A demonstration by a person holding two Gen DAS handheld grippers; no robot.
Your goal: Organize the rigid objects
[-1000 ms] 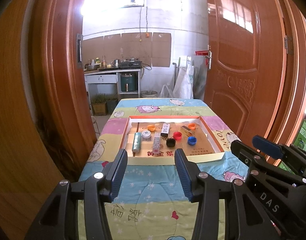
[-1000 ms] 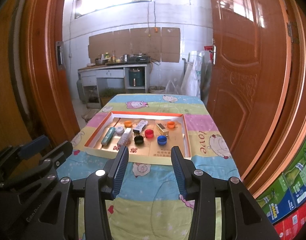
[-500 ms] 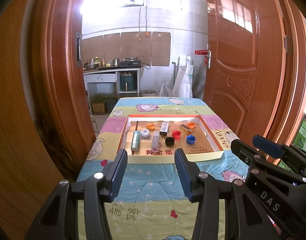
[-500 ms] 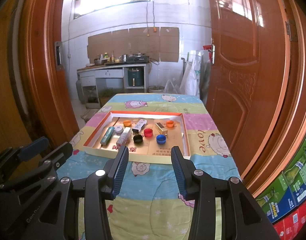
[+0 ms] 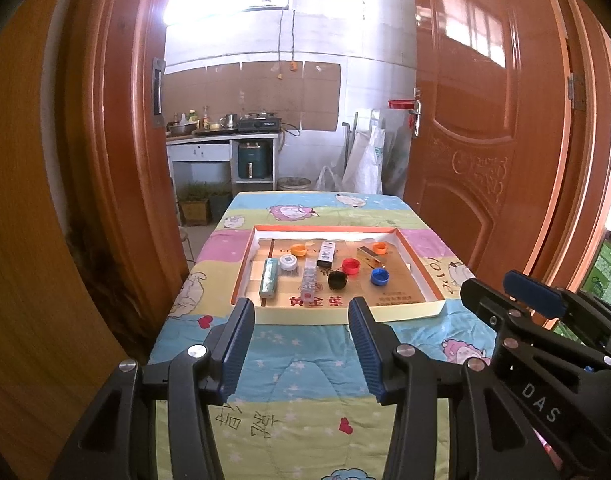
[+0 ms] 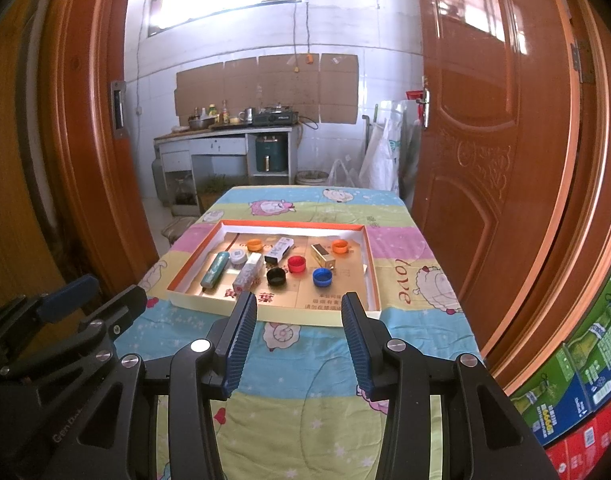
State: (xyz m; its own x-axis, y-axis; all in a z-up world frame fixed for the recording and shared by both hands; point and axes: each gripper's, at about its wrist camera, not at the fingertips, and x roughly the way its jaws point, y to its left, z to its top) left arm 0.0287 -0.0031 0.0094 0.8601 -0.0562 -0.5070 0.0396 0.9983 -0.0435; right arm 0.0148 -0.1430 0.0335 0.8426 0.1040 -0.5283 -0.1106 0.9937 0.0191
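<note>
Shallow tray (image 5: 421, 258) sits mid-table on the cartoon cloth (image 5: 305, 360); inside, left to right: green tube (image 5: 268, 277), white cap (image 5: 288, 262), clear box (image 5: 309, 278), black cap (image 5: 337, 280), red cap (image 5: 351, 267), blue cap (image 5: 379, 277). Left gripper (image 5: 301, 320) and right gripper (image 6: 295, 314) hover short of it, jaws apart, empty.

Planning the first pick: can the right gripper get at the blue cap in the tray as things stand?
Probably yes. The right gripper is open and empty, and the blue cap sits apart from its neighbours, with only the low tray wall between.
</note>
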